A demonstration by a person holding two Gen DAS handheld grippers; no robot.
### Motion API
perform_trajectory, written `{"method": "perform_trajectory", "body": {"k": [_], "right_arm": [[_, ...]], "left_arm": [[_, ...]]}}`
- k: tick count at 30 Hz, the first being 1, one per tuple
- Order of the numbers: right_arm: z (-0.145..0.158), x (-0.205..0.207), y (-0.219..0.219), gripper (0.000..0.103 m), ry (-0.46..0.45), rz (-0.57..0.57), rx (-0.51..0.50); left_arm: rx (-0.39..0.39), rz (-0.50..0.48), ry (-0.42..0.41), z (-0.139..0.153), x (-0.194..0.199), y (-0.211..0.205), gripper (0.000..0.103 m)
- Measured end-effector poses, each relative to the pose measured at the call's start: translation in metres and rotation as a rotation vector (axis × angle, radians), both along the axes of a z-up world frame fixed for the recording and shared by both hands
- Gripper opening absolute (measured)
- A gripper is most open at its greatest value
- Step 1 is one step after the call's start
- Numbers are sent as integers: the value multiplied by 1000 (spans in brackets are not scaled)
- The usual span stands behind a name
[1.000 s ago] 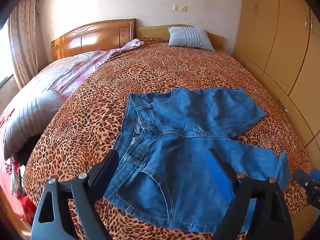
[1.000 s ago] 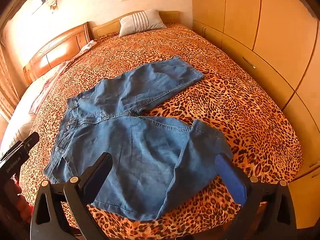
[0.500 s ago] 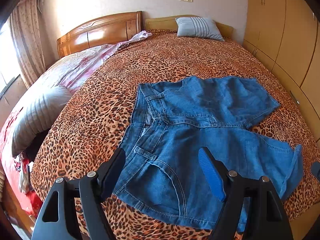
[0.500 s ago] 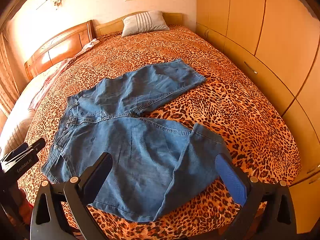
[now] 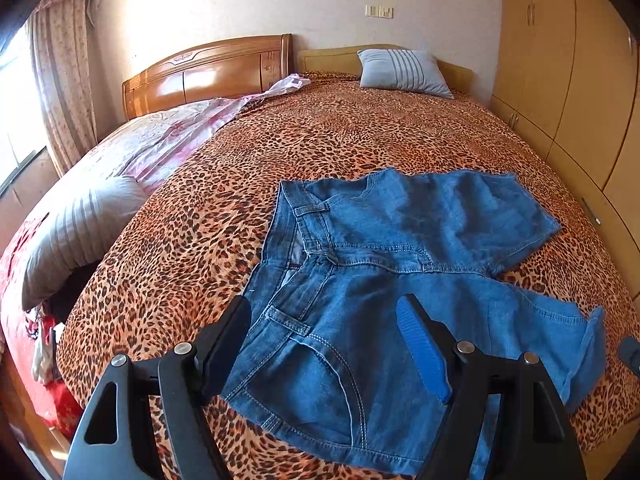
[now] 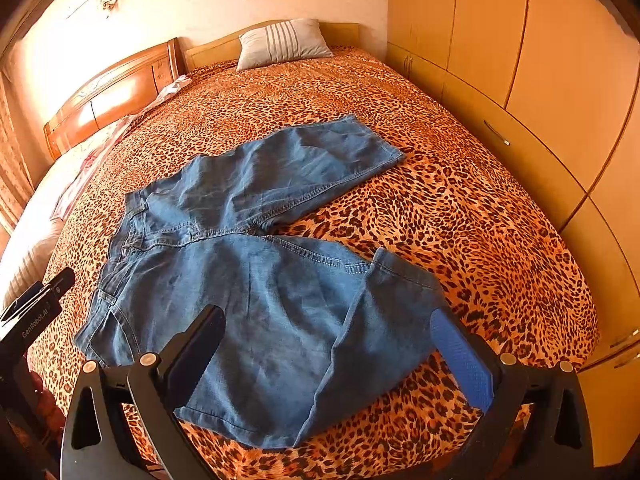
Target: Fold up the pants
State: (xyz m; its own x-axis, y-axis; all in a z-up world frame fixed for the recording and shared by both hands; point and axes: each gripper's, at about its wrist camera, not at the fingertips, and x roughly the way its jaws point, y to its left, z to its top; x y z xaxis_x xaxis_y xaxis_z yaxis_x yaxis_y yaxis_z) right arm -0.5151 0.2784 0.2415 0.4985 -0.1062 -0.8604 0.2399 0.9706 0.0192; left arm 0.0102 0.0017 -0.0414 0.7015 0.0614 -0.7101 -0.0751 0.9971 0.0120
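Blue denim pants [image 5: 400, 248] lie spread flat on a leopard-print bedspread [image 5: 224, 208], waistband to the left and both legs running right. The near leg's hem [image 6: 384, 304] is turned back over itself. My left gripper [image 5: 322, 304] hovers open above the near waist and front pocket, with nothing between its pads. My right gripper [image 6: 326, 314] hangs wide open over the near leg's folded hem without touching the cloth. The left gripper's body [image 6: 32, 312] shows at the left edge of the right wrist view.
Grey striped pillows lie at the headboard [image 5: 404, 70] and at the bed's left side [image 5: 76, 232]. A pink quilt [image 5: 160, 140] covers the left half. Wooden wardrobe doors [image 6: 540, 100] run along the right of the bed. The near bed edge is just below both grippers.
The left gripper's jaws have narrowed a little and its view has tipped slightly, with the pants sitting a bit further right. The right gripper and the pants have stayed put.
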Motion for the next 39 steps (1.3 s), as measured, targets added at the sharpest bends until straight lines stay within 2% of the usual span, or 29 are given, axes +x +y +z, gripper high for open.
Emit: {"method": "perform_trajectory", "body": {"k": [5,39], "right_arm": [[-3,4,0,103,31,10,-26],[-8,11,-7,103,51,15,-27]], "left_arm": [[-5,1,5,-1,0,-3,76],[-20,-2,39,-3,15,-9,76]]}}
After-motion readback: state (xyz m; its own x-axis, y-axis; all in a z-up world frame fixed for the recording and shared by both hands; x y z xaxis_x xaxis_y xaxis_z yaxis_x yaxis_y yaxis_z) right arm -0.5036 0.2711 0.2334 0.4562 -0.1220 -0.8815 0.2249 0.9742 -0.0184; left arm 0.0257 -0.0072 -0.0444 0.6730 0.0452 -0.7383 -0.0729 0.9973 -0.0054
